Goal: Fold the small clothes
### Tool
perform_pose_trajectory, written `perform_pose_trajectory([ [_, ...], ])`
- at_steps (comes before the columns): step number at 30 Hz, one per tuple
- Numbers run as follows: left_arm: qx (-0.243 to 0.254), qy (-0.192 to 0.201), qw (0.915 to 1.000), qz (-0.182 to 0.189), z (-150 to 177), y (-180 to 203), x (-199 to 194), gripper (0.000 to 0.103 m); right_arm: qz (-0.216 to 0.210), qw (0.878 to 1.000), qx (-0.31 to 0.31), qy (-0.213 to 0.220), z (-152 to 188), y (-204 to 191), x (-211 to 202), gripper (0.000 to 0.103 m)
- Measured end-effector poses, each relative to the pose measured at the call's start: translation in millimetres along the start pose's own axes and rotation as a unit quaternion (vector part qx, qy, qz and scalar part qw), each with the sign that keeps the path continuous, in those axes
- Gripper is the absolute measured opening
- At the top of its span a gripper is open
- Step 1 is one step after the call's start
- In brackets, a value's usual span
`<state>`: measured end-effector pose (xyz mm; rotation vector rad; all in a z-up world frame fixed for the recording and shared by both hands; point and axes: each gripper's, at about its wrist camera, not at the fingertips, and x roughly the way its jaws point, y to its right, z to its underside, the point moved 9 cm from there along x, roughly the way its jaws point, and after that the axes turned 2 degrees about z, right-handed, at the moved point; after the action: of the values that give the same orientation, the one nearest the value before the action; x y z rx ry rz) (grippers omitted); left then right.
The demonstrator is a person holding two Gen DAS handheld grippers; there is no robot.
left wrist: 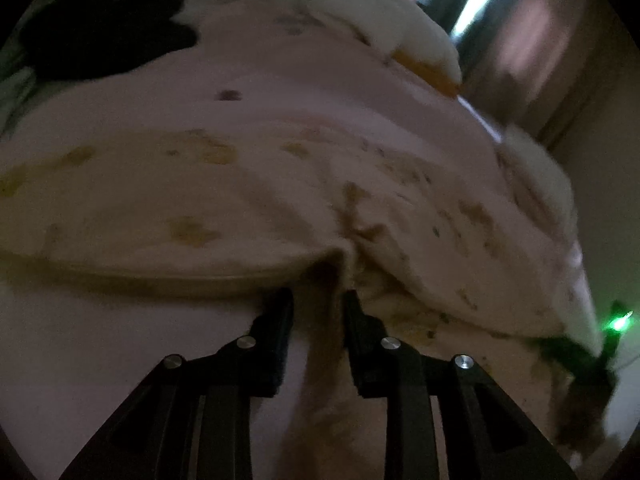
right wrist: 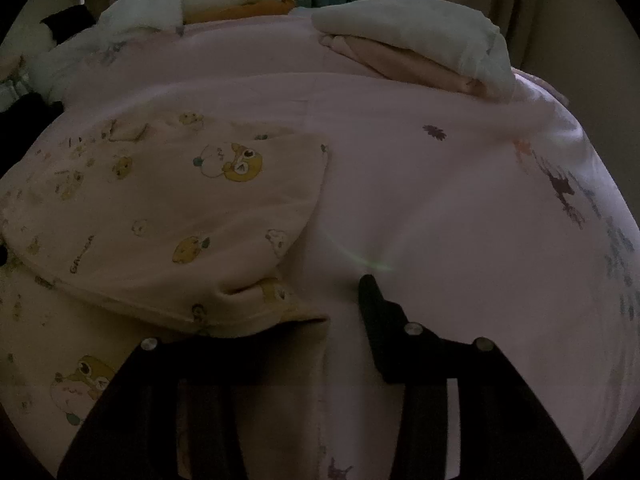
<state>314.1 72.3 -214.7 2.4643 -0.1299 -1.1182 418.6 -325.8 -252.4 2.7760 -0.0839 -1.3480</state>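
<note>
Left gripper (left wrist: 318,304): black fingers are sitting apart with a gap between them; a pinched ridge of cloth is rising just ahead of the tips, but blur is hiding whether the pads are touching it.
Right gripper (right wrist: 320,304): jaws are standing wide; the right finger (right wrist: 374,300) is resting in plain sight on the bedsheet, while the other finger is lying under a folded edge of cloth.
Small garment (right wrist: 168,216): cream-pink clothing with yellow cartoon animal prints is lying on the bed's left half in the right wrist view, one layer folded over another, its near hem draping over the right gripper's hidden finger.
Same garment, left wrist view (left wrist: 200,200): it is spreading blurred across the frame, bunching near the fingertips.
Bedsheet (right wrist: 440,208): pale pink, with small purple flower marks.
Folded stack (right wrist: 420,44): white and pink cloths are lying at the far right of the bed.
Plush toy (right wrist: 208,0): white and orange, is lying along the far edge.
</note>
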Motion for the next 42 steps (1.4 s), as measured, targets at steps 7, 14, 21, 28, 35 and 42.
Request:
perform_pose_trajectory([
  [7,-0.111,0.033,0.9928,0.028,-20.0,-86.3,-55.9,0.054,-0.006,1.0,0.006,0.0,-0.6,2.2,0.7,0.044],
  [14,-0.31,0.096,0.9412,0.096,-26.1,-209.1,-117.0,0.054,0.019,1.0,-0.01,0.002,-0.1,-0.1,0.3,0.047],
  [21,-0.332,0.082,0.9261,0.158,-38.9,-211.6,-97.4,0.054,0.008,1.0,0.002,0.0,0.8,3.7,0.7,0.048],
  [28,-0.402,0.111,0.9015,0.117,-38.5,-237.8,-100.4,0.044,-0.002,1.0,0.01,-0.001,0.4,5.6,1.3,0.049],
  [35,-0.365,0.114,0.9231,0.044,-21.1,-256.2,-140.0,0.045,-0.03,0.999,0.032,0.0,0.9,9.1,2.7,0.05],
  [42,-0.395,0.101,0.9097,0.079,-16.6,-267.3,-133.6,0.046,-0.03,0.999,0.032,0.0,1.7,7.4,2.8,0.05],
])
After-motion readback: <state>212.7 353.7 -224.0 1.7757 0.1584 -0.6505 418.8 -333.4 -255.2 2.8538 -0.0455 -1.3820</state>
